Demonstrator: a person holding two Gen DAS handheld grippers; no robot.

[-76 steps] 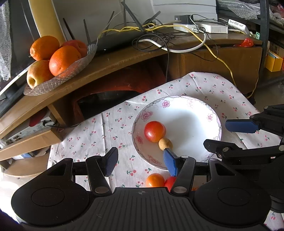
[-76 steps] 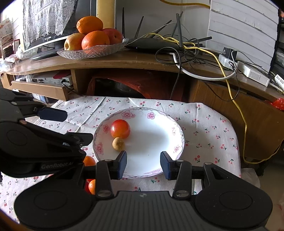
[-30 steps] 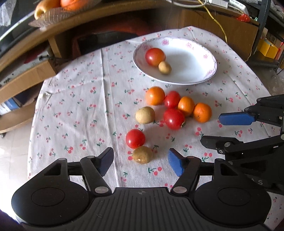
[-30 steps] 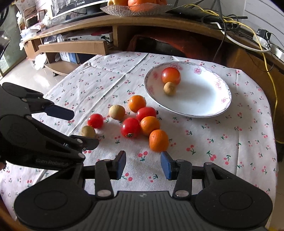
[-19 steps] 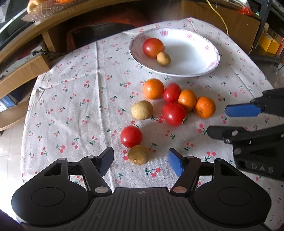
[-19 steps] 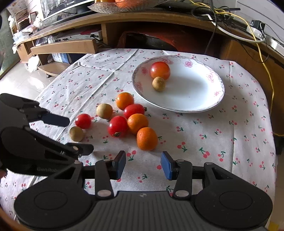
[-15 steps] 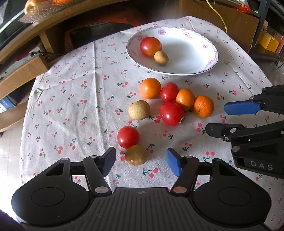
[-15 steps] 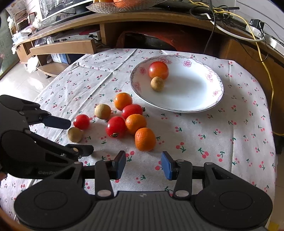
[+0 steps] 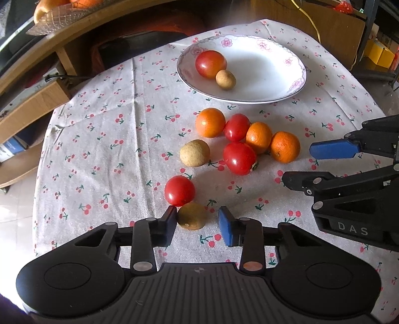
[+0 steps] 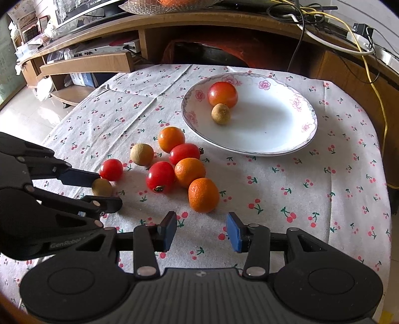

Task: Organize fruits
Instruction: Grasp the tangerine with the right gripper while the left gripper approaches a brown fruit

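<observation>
A small brown fruit point(image 9: 192, 215) lies on the cherry-print cloth between the fingers of my left gripper point(image 9: 198, 222). The jaws are open; the left pad is right at the fruit and a gap shows at the right pad. A red tomato point(image 9: 179, 190) touches the fruit from behind. The right wrist view shows the same brown fruit point(image 10: 101, 187) between the left gripper's fingers point(image 10: 79, 177). My right gripper point(image 10: 201, 230) is open and holds nothing, just short of an orange point(image 10: 203, 194). The white plate point(image 9: 261, 72) holds a tomato point(image 9: 210, 63) and a small brown fruit point(image 9: 225, 79).
Oranges, tomatoes and a larger brown fruit point(image 9: 194, 152) cluster between the plate and the grippers. The right gripper point(image 9: 316, 164) sits to the right of the cluster. A wooden shelf unit with a glass fruit dish point(image 9: 62, 15) and cables stands behind the table.
My left gripper has moved forward and down onto the small brown fruit, and its jaws have narrowed around it. The right gripper has barely moved.
</observation>
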